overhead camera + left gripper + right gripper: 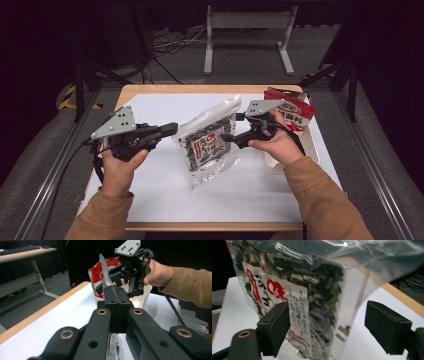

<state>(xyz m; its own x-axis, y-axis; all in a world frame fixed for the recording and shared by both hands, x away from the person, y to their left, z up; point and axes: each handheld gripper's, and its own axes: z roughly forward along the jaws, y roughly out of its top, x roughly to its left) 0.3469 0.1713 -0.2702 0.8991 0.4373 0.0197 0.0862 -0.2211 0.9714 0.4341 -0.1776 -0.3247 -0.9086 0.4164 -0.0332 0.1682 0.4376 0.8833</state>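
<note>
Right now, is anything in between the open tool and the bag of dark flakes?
Nothing visible. The right tool is open with the clear snack bag right between its jaws, while the left tool pinches the bag's edge.

1. I am working in what looks like a lab or recording studio, not a home.
2. The table (160,205) has a white top with a wood edge and stands inside a frame of metal rails (47,175) on grey carpet.
3. Dark curtains or walls close off the space behind it.
4. Loose cables (167,47) lie tangled on the floor beyond the table, beside the white legs of another stand (247,22).
5. Yellow and black hazard tape (67,97) marks the floor at the left.
6. The left gripper view shows a second desk (25,253) with a keyboard (18,249).
</note>
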